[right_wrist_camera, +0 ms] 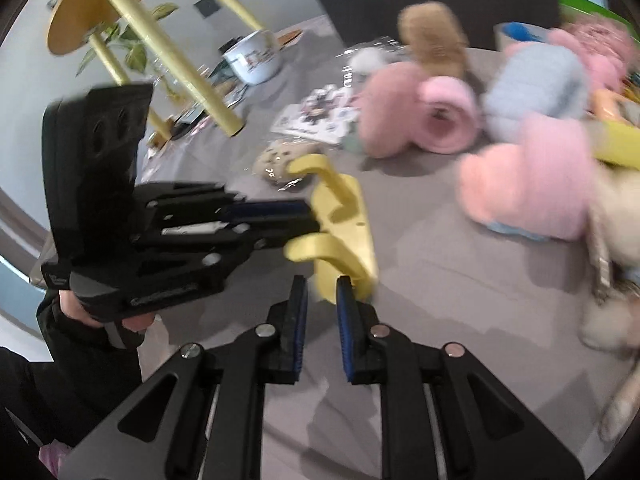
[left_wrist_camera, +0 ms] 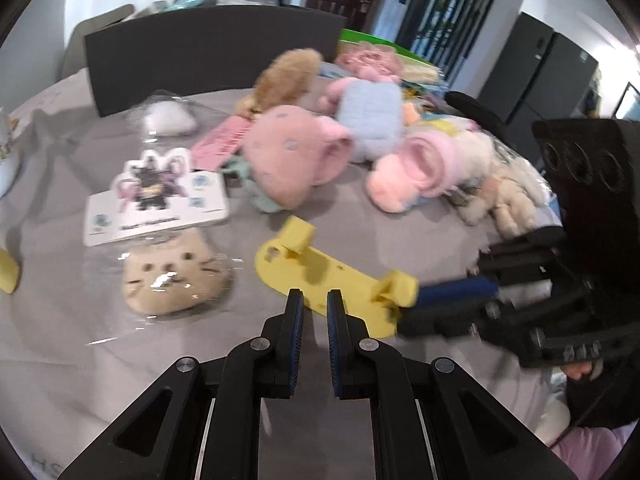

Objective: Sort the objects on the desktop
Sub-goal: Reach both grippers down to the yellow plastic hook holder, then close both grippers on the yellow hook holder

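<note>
From my left wrist, my left gripper [left_wrist_camera: 314,304] hangs over the near edge of the yellow hook rack [left_wrist_camera: 320,276] on the grey tablecloth [left_wrist_camera: 60,340], jaws drawn together on nothing, while my right gripper [left_wrist_camera: 404,308] reaches its right end, apparently empty too. From my right wrist, both are closed beside the rack, plush toys [right_wrist_camera: 420,116] heaped beyond.

Plush toys heaped at the back of the table [left_wrist_camera: 60,340], flat pieces nearer.

Nearest, just beyond the left gripper [left_wrist_camera: 314,300], a hook rack [left_wrist_camera: 320,276]; left of it a bagged cat-face plush [left_wrist_camera: 176,276], behind that a printed card [left_wrist_camera: 156,200]. Behind the heap [left_wrist_camera: 360,144], a chair back [left_wrist_camera: 208,48]. At the rack's right end, the right gripper [left_wrist_camera: 408,304].
</note>
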The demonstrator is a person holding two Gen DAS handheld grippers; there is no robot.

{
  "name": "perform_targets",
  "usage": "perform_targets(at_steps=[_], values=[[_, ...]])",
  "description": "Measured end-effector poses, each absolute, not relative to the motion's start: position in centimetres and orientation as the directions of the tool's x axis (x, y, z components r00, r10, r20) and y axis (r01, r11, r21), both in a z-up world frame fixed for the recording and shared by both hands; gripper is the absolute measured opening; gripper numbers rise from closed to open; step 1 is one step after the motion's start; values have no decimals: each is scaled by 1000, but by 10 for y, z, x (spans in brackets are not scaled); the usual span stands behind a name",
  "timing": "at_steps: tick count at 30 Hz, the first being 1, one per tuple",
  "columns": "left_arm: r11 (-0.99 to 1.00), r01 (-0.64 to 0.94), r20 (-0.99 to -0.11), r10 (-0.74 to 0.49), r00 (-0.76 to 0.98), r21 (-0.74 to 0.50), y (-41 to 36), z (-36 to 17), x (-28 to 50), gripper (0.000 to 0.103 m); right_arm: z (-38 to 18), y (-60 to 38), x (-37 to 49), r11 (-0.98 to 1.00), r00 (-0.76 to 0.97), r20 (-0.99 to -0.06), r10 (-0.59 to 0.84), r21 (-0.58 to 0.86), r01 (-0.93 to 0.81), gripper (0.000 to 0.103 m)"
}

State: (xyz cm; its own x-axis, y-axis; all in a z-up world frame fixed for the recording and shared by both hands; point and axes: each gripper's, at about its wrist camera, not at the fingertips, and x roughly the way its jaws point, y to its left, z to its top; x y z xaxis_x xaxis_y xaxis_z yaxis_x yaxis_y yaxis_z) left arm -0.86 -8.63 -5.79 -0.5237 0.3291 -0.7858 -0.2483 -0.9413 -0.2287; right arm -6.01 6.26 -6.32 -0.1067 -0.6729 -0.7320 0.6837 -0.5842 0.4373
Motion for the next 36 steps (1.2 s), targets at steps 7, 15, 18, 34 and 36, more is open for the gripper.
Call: perform_targets(at_steps=[7, 15, 18, 34, 36], values=[[-947, -228, -779, 316, -542, -226, -87, -54, -12, 9, -57, 81, -69, -635, -189, -726, -661, 407, 657, 16], [-944, -222, -765, 328, -554, -244, -99, -49, -22, 9, -53, 68, -51, -595, -203, -714, -670, 353, 722, 16], [-942, -235, -767, 333, -549, -240, -95, -51, -30, 9, -56, 67, -52, -609, -211, -724, -656, 344, 715, 16], [-939, -259, -767, 335, -547, -226, -88, -49, -62, 43, -59, 73, -65, -630, -242, -717, -654, 339, 699, 16], [-938, -261, -761, 339, -553, -229, -88, -48, -65, 43, -59, 72, -64, -613, -230, -715, -660, 336, 715, 16]])
